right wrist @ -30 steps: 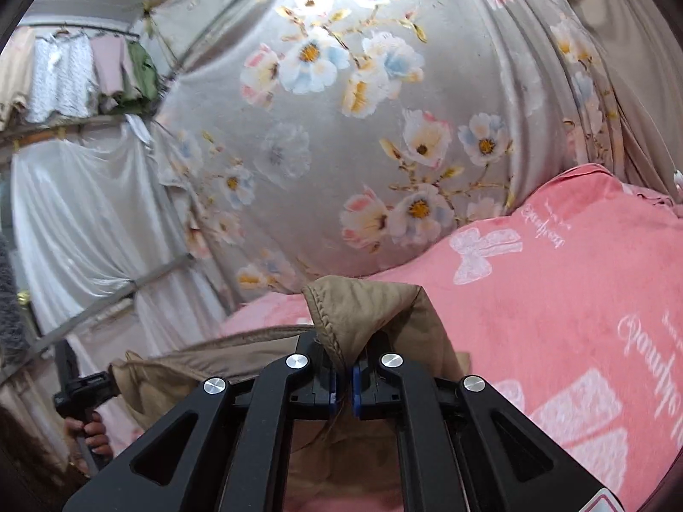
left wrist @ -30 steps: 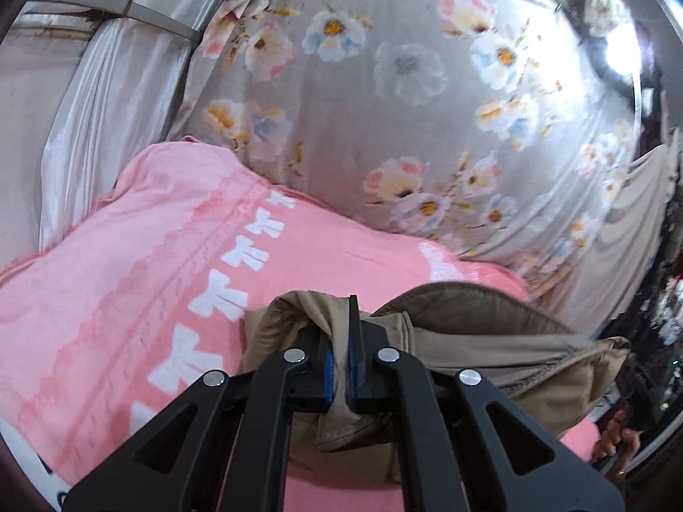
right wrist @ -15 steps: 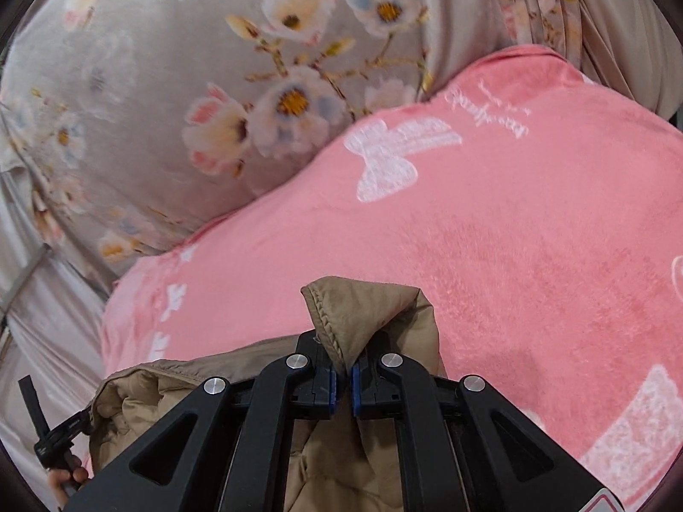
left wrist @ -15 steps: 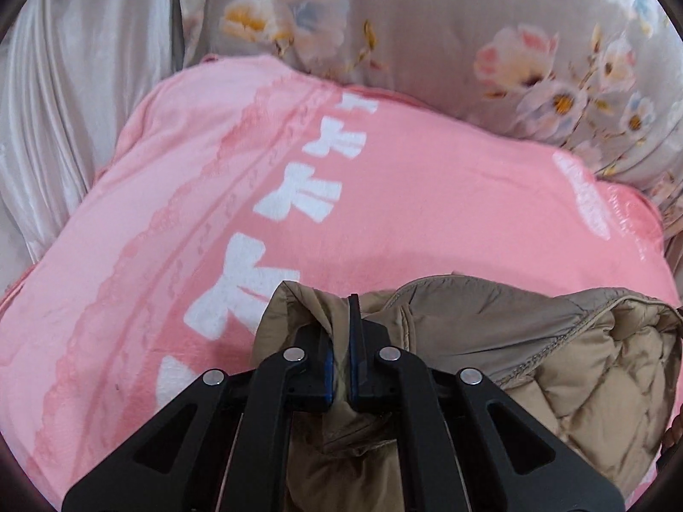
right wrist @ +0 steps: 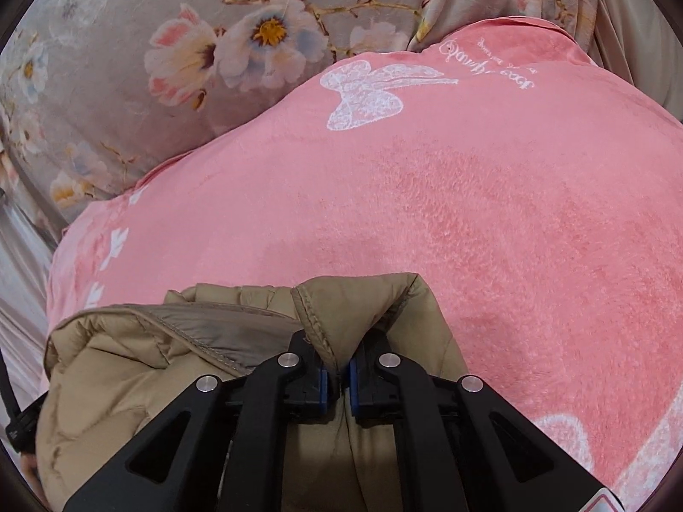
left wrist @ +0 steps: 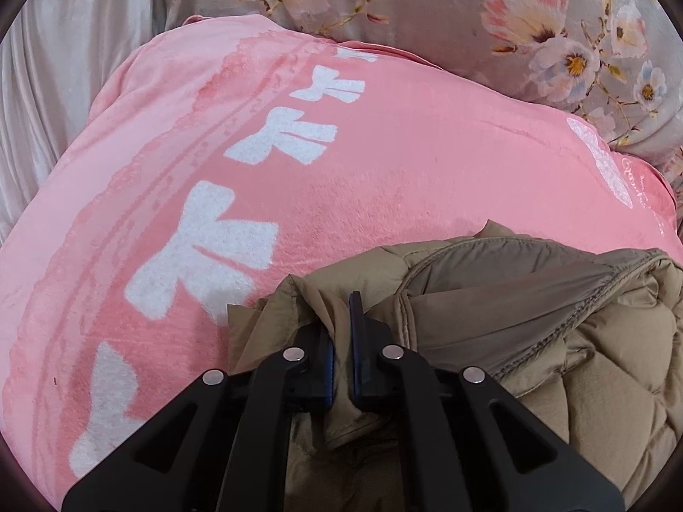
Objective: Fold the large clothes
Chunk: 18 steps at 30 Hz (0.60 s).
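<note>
Both the left gripper point(left wrist: 340, 367) and right gripper point(right wrist: 336, 379) have fingers clamped on folds of the tan quilted jacket point(left wrist: 576, 362), which lies at six o'clock on the pink blanket point(left wrist: 384, 162), floral cloth point(right wrist: 128, 85) at twelve.

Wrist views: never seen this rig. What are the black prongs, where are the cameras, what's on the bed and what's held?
No robot here: a person carries one handheld gripper in each hand, with a fisheye camera on each looking along its two black fingers. One picture is from the left gripper, the other from the right gripper. Each is shut on a pinched fold of the same tan quilted jacket, near its two ends. Under it lies a pink blanket with white bows, and behind that hangs a grey floral cloth.
</note>
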{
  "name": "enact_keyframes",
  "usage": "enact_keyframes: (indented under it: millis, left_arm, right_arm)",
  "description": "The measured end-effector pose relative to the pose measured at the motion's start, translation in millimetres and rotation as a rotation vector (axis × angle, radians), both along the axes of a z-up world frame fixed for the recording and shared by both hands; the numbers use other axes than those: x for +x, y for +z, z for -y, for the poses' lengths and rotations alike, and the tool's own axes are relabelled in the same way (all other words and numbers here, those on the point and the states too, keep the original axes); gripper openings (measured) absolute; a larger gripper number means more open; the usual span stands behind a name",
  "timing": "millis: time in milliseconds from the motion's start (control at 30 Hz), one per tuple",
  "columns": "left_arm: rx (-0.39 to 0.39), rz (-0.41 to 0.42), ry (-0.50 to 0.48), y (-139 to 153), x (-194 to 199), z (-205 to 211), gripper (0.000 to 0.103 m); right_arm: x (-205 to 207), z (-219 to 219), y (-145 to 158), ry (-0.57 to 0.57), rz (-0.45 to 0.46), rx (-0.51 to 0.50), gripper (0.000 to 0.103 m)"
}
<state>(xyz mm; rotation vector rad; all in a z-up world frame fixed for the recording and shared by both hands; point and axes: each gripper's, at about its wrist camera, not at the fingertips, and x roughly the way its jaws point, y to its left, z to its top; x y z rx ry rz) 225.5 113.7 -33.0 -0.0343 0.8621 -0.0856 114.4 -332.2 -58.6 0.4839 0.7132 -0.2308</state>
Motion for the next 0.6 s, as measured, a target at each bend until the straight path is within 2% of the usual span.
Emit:
enact_keyframes:
  millis: [233, 367, 433, 500, 533, 567, 600]
  left_arm:
    - [-0.025, 0.023, 0.003, -7.6, 0.6, -1.0, 0.006]
    - [-0.051, 0.029, 0.001, -8.3, 0.2, -3.8, 0.006]
    - [-0.094, 0.029, -0.006, -6.3, -0.4, -9.6, 0.006]
    - [-0.14, 0.018, -0.002, 3.1, -4.1, -21.8, 0.009]
    - [-0.151, 0.018, 0.001, 10.7, -8.2, -27.6, 0.012]
    - [-0.158, 0.031, 0.004, 22.2, -15.2, -34.5, 0.016]
    - [-0.151, 0.064, 0.01, 39.0, -25.7, -42.4, 0.027]
  right_arm:
    - [3.2, -2.6, -4.5, 0.0, -0.006, -0.009, 0.004]
    - [-1.4, 5.6, -7.2, 0.006, 0.031, 0.062, 0.006]
    - [-9.3, 16.0, -4.8, 0.009, 0.071, 0.131, 0.009]
    - [-22.0, 26.8, 8.3, -0.019, 0.085, 0.17, 0.02]
    - [-36.1, 33.2, 22.6, -0.041, 0.122, 0.175, 0.023]
    - [-51.4, 38.5, 38.8, -0.056, 0.168, 0.169, 0.031]
    - [-62.3, 41.3, 52.2, -0.067, 0.192, 0.149, 0.04]
